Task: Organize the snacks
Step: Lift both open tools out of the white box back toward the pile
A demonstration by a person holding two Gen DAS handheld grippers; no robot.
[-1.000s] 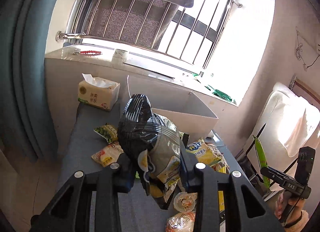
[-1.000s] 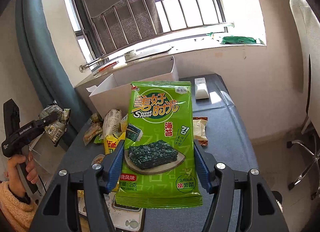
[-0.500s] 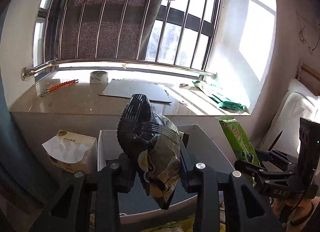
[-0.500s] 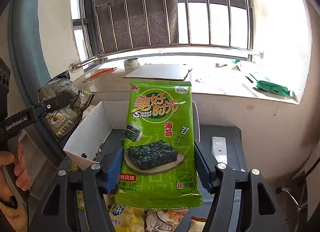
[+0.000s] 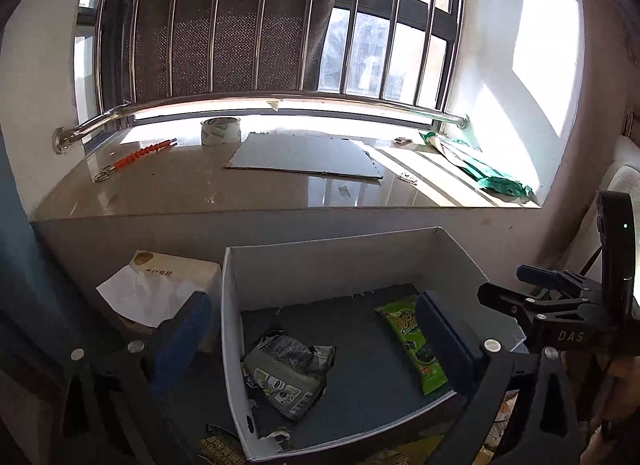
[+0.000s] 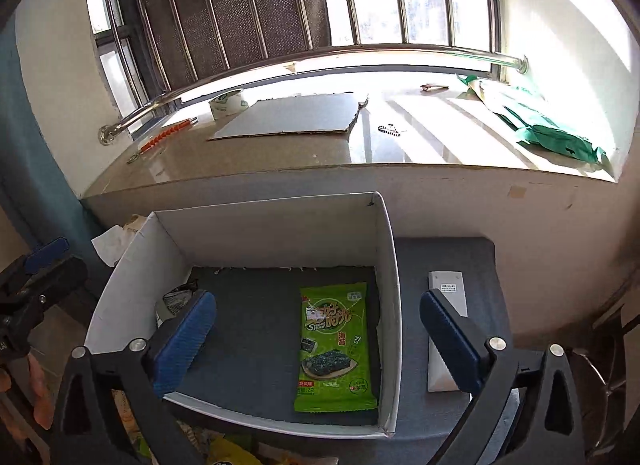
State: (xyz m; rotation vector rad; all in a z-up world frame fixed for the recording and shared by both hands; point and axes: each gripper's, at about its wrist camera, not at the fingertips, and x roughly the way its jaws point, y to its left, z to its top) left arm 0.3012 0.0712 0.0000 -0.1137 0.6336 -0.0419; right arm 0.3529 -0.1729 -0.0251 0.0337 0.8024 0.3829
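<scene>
Left wrist view: the left gripper [image 5: 316,329] hangs over the near left part of the white box [image 5: 332,253], its jaws spread wide with nothing between the pads; they have just been opening. The crumpled grey snack bag [image 5: 286,373] lies on the box floor directly below and slightly behind the midpoint of the fingers, against the left wall, its long axis slanting from far left to near right. The green seaweed packet [image 5: 412,349] lies toward the right finger, partly hidden by it, long axis running away and slightly leftward. Below the box's near rim, closer to the camera than the fingertips, the edges of more snack packets [image 5: 224,451] show on the table. The right gripper [image 5: 532,293] stands just outside the box's right wall.

Right wrist view: the right gripper [image 6: 318,341] is likewise wide apart and empty, jaws having just been opening. The seaweed packet [image 6: 335,349] lies flat on the box [image 6: 276,221] floor between the two fingers, nearer the right one, beside the right wall, long axis pointing straight ahead along the fingers. The grey bag [image 6: 178,297] peeks out beyond the left finger. Remaining snacks [image 6: 228,451] lie behind and under the claw, below the near rim, left of centre.

Both items look delivered; the next pick probably means drawing back toward the near pile, which seems about equally close to either hand.
</scene>
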